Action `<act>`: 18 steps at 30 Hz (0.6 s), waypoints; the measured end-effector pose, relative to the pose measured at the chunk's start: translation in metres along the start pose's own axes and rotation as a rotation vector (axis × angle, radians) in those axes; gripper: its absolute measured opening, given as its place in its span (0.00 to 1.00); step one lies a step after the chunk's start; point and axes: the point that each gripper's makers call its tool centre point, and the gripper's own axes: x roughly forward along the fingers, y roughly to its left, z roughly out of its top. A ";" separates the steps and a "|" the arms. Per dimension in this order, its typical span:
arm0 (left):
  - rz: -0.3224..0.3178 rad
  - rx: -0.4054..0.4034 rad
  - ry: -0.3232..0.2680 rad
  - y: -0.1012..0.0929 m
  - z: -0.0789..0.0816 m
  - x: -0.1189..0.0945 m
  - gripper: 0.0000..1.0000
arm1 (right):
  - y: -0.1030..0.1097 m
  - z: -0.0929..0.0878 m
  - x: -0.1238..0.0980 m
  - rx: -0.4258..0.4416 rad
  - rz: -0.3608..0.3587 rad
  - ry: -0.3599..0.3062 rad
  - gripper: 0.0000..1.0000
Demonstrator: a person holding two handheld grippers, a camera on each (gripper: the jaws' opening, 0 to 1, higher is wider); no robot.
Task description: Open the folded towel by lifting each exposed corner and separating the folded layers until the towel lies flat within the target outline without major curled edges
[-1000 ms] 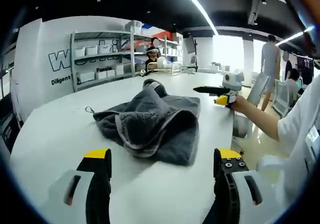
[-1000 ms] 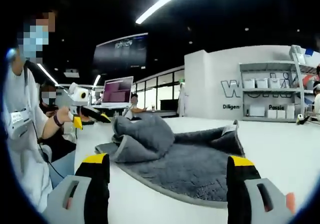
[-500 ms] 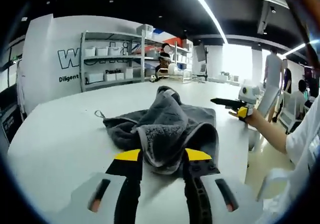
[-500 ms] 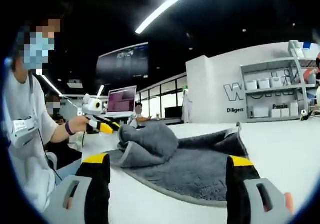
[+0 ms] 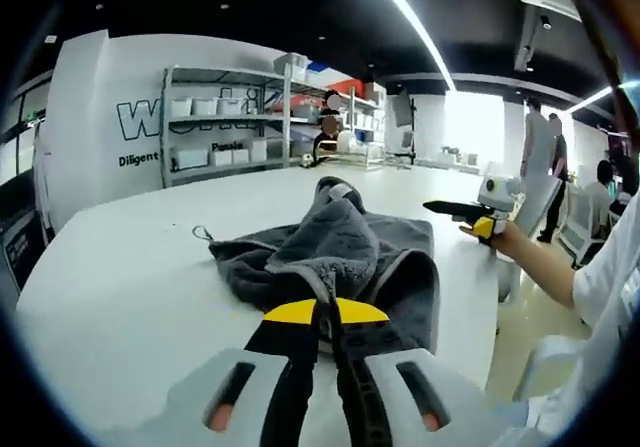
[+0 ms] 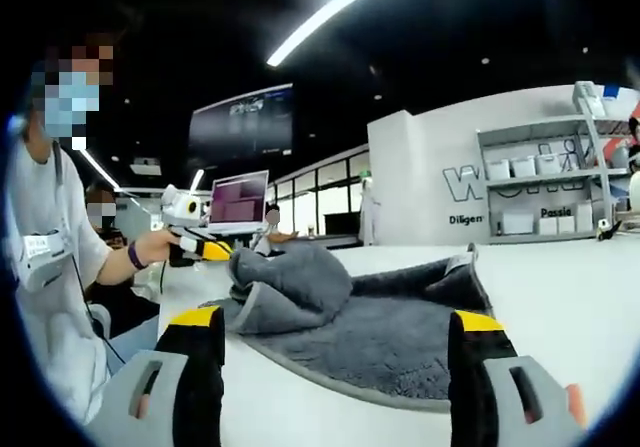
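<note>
1. The left tongs (image 5: 325, 317) are pinched tight on the near edge of the grey towel (image 5: 335, 252), the yellow tips meeting with a ridge of cloth caught between them; the same left tongs (image 6: 218, 252) appear in the right gripper view at the towel's far-left side, held by a person's hand (image 6: 158, 249).
2. The towel lies rumpled on the white tabletop (image 5: 120, 287), straight ahead of the left tongs; a folded layer humps up in its middle, and a small loop sticks out at its left corner.
3. The right tongs (image 6: 335, 342) stand wide apart and hold nothing; the towel (image 6: 370, 317) spreads just beyond and between their yellow tips, its bunched fold ahead and to the left, a flatter layer toward the right.
4. In the left gripper view the right tongs (image 5: 450, 208) hover off the towel's right side, apart from the cloth.
5. A shelving rack (image 5: 225, 122) stands against the wall beyond the tabletop; a laptop (image 6: 238, 199) sits behind the left tongs in the right gripper view.
</note>
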 end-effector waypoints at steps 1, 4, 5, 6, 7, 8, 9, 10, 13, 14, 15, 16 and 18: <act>-0.006 -0.007 0.001 -0.001 0.000 0.000 0.04 | 0.000 0.000 0.000 0.001 0.000 0.000 0.94; -0.010 -0.008 0.003 -0.001 0.000 -0.002 0.03 | -0.001 -0.001 0.000 0.004 -0.003 0.003 0.94; -0.001 0.007 0.005 0.000 0.001 -0.003 0.03 | -0.001 -0.001 0.000 0.003 -0.005 0.004 0.94; 0.018 0.030 0.009 0.002 0.001 -0.004 0.03 | -0.002 -0.001 0.000 0.002 -0.006 0.005 0.93; 0.037 0.067 0.012 0.005 0.003 -0.006 0.03 | -0.002 -0.001 0.000 0.001 -0.007 0.006 0.93; 0.049 0.093 0.014 0.006 0.004 -0.008 0.03 | -0.003 -0.001 0.000 0.000 -0.009 0.006 0.93; 0.059 0.114 0.014 0.006 0.006 -0.010 0.03 | -0.003 -0.002 0.000 0.000 -0.010 0.007 0.93; 0.061 0.123 0.013 0.005 0.007 -0.011 0.03 | -0.003 -0.002 0.000 0.000 -0.009 0.008 0.93; 0.093 0.179 -0.003 0.007 0.016 -0.021 0.03 | -0.004 -0.003 0.000 -0.002 -0.015 0.015 0.93; 0.117 0.207 -0.008 0.010 0.019 -0.024 0.03 | -0.003 -0.004 0.000 -0.003 -0.015 0.018 0.93; 0.141 0.231 -0.012 0.012 0.023 -0.028 0.03 | -0.003 -0.004 0.000 -0.003 -0.015 0.020 0.93; 0.162 0.253 -0.018 0.014 0.027 -0.032 0.03 | -0.003 -0.005 0.000 -0.003 -0.016 0.022 0.93; 0.171 0.261 -0.025 0.015 0.033 -0.039 0.03 | -0.003 -0.005 0.000 -0.004 -0.019 0.024 0.93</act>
